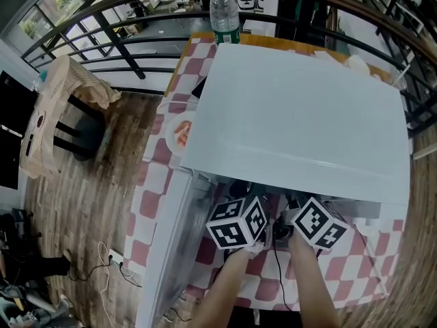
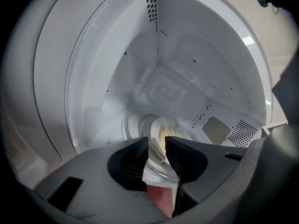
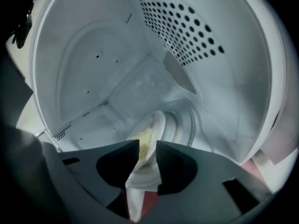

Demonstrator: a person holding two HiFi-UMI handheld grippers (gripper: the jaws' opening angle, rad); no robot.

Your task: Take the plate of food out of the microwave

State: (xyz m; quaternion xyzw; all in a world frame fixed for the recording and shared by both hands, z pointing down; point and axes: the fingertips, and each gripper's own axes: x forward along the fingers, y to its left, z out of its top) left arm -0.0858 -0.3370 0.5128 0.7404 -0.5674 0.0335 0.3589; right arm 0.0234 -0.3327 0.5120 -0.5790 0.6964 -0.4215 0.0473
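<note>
We hold the left gripper (image 2: 161, 155) and right gripper (image 3: 147, 157) inside the microwave (image 1: 293, 108), fingers (image 2: 128, 160) parted astride the plate (image 2: 154, 164) rim; the bottle (image 1: 224, 12) label, top centre, is unreadable.

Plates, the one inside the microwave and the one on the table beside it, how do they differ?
The microwave plate holds pale yellow food; the table plate holds orange-red food. The microwave plate sits inside the microwave; the table plate lies outside on the checked tablecloth, at the microwave's left in the head view, partly hidden by it. Both are white and round.
</note>
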